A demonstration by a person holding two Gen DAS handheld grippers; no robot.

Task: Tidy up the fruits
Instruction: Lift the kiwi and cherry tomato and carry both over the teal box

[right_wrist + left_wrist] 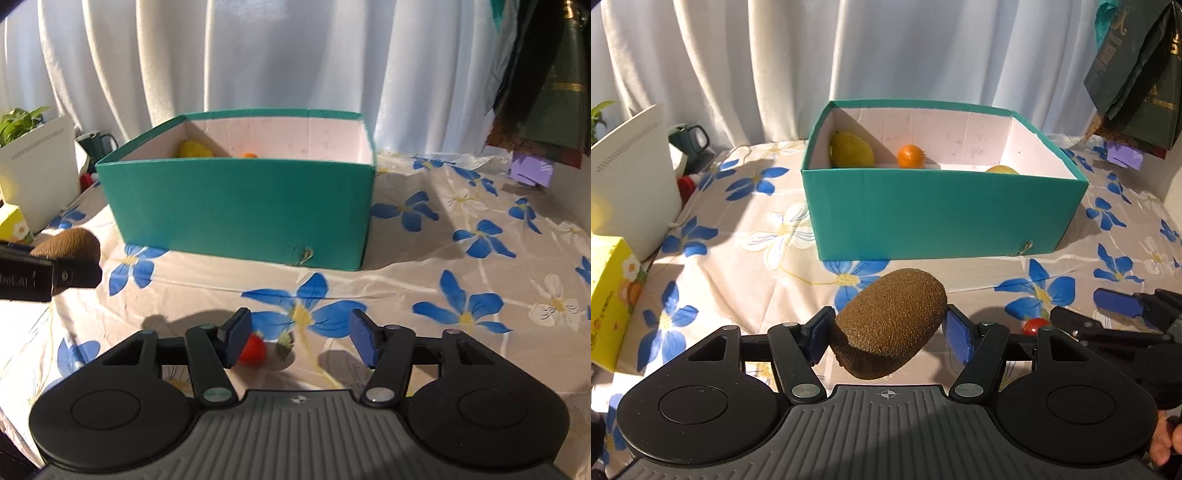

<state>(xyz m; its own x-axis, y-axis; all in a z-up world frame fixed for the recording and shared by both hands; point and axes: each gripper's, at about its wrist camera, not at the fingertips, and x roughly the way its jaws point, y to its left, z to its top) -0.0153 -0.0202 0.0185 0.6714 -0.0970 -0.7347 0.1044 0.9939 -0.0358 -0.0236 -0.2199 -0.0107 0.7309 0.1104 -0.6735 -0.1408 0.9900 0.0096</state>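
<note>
Holding: the left hand-held gripper (888, 334) is clamped on a kiwi (890, 325), one pad at each end, above the surface (738, 221).
Kiwi axis: its long axis runs across the jaws, tilted so the right end sits higher.
Kiwi to box: the green box (942, 214) lies straight ahead of the left hand-held gripper, at the middle of the surface toward its far edge; its near wall stands between kiwi and interior.
Box contents: a yellow fruit (851, 149) in the far left corner, an orange (910, 156) near the back wall, another yellow fruit (1003, 169) just showing over the near rim.
Right side: the right hand-held gripper (299, 339) points down at the surface near its front edge, jaws apart and gripping nothing.
Red fruit: a small red fruit (253, 352), perhaps a strawberry, lies on the surface touching or just beside the left pad; a wide gap separates it from the right pad. A small green bit (285, 345) lies beside it.
Nearer hand: the right one is nearer the red fruit; the left one already carries its load.
Coming move, as a judgement: the kiwi needs lifting over the near wall; the right jaws need centring leftward before closing.
</note>
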